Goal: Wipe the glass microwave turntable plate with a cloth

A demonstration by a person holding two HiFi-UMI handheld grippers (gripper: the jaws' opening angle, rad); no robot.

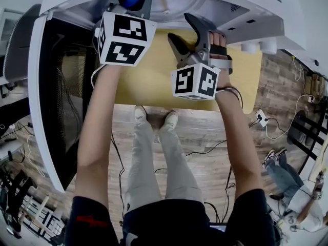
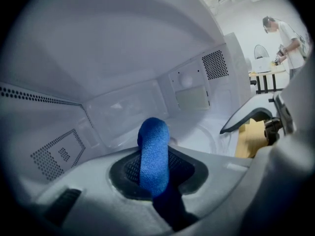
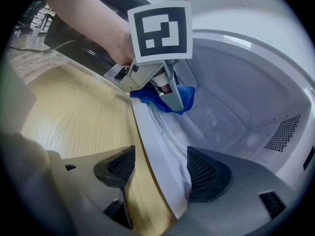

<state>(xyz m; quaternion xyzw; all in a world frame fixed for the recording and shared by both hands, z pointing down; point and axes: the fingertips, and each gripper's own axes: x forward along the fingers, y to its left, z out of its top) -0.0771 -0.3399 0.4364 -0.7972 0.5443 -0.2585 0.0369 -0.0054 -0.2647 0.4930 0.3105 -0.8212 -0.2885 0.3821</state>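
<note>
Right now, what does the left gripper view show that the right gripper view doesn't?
Only the left gripper view: a person standing far off past the microwave. Only the right gripper view: the right gripper, tongs open either side of the microwave's front edge, and the other gripper's marker cube. Both: the left gripper, tongs shut on the blue cloth, inside the white microwave cavity.

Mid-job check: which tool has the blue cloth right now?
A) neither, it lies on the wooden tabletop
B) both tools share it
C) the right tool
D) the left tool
D: the left tool is shut on the blue woven cloth inside the white microwave cavity, while the right tool has its jaws apart with nothing gripped.
</note>
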